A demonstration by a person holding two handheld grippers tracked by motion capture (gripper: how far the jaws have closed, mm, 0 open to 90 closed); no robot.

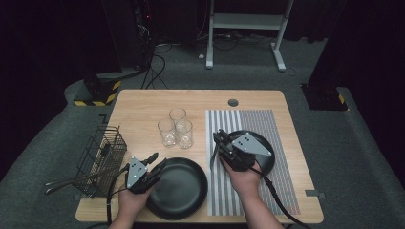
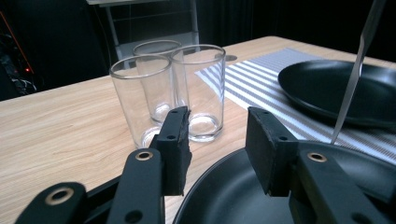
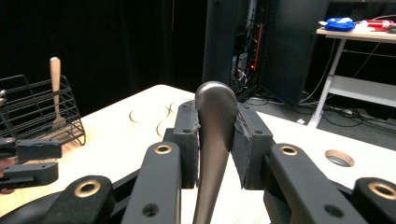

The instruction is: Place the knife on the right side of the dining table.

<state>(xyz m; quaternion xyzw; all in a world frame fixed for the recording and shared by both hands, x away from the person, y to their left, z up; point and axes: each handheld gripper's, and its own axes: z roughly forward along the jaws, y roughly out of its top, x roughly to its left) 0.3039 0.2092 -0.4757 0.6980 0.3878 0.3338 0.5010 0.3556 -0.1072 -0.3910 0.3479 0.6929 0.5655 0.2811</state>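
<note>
**Plate under your left tongs, knife in your right tongs**

The black plate [image 1: 179, 188] at the near edge of the desk [image 1: 143, 102] is stiff, smooth, rather heavy; take it at the rim, where your left tongs [image 1: 156, 161] hover half open and empty. Your right tongs [image 3: 217, 135] grip the thin, slippery knife [image 3: 212, 140] by its handle end, above the striped mat [image 1: 267, 124].

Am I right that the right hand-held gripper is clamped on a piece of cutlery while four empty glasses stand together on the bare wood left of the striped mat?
Not quite: there are three glasses, not four, as the high view shows. The rest holds: the right hand-held gripper is clamped on a piece of cutlery, and the glasses stand empty on the bare wood left of the striped mat.
</note>
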